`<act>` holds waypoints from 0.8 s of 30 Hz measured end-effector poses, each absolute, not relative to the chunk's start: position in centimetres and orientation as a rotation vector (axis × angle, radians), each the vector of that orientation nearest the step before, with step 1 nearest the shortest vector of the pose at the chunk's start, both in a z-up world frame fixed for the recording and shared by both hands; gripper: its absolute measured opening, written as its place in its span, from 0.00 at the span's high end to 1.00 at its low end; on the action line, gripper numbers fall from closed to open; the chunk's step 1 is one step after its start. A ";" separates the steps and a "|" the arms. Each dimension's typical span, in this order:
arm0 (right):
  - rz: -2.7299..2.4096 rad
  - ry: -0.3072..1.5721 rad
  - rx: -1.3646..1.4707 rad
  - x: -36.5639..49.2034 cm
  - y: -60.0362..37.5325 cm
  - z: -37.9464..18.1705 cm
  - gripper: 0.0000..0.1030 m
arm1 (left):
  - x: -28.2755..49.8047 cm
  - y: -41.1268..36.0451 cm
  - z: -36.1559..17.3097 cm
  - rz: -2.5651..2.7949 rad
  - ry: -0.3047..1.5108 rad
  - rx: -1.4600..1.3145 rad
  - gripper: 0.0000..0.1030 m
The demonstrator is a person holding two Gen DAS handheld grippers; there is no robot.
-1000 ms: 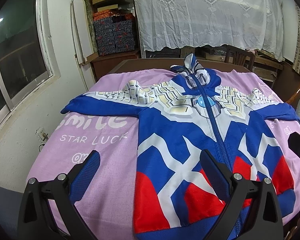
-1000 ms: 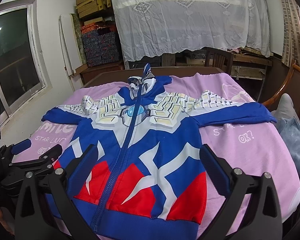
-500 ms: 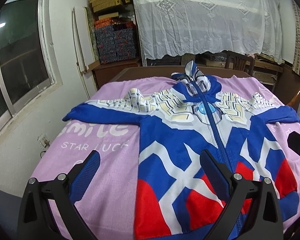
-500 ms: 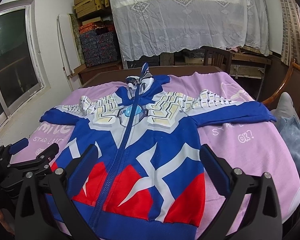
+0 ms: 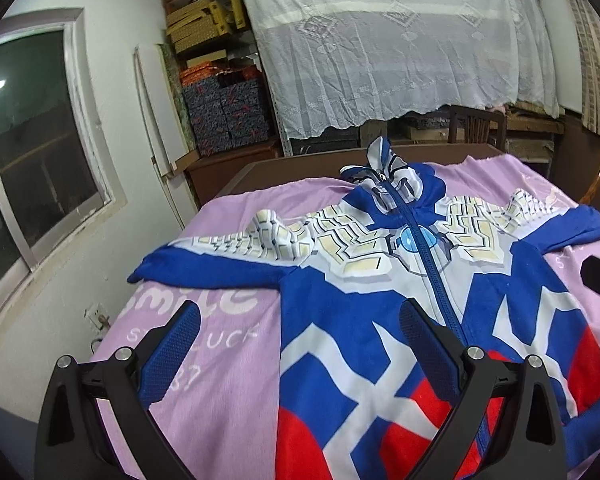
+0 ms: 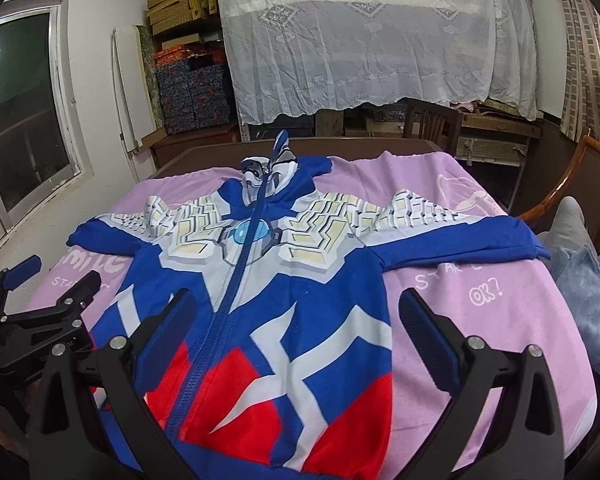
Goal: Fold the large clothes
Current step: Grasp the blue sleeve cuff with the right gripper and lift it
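A blue, red and white zip hoodie (image 5: 364, 320) lies flat, front up, sleeves spread, on a pink blanket (image 5: 220, 380) over a table. It also shows in the right wrist view (image 6: 284, 320). My left gripper (image 5: 300, 332) is open and empty, above the hoodie's left lower part and the blanket. My right gripper (image 6: 296, 320) is open and empty, above the hoodie's lower front. In the right wrist view the left gripper (image 6: 48, 292) shows at the left edge, jaws apart.
The blanket (image 6: 480, 320) covers a brown table (image 6: 340, 148). A window (image 5: 32, 152) and white wall are on the left. Stacked boxes (image 5: 224, 112) and a lace-covered shelf (image 5: 400, 52) stand behind. A wooden chair (image 6: 432, 124) and a light-blue cloth (image 6: 588, 300) are at the right.
Both grippers have moved forward a little and tilted up, so the hoodie sits lower in both views. Both stay open and empty. The hoodie has not moved.
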State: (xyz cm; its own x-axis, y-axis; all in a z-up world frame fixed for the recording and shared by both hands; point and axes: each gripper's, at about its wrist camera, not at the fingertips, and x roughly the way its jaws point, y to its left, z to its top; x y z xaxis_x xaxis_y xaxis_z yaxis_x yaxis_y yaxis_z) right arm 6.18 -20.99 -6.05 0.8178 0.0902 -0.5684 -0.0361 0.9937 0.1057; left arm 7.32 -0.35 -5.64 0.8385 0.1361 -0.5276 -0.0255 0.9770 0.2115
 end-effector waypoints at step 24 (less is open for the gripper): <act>-0.028 0.638 0.642 22.5 -41.6 -8.5 0.04 | 29.7 -0.2 -8.5 0.154 0.821 0.125 0.03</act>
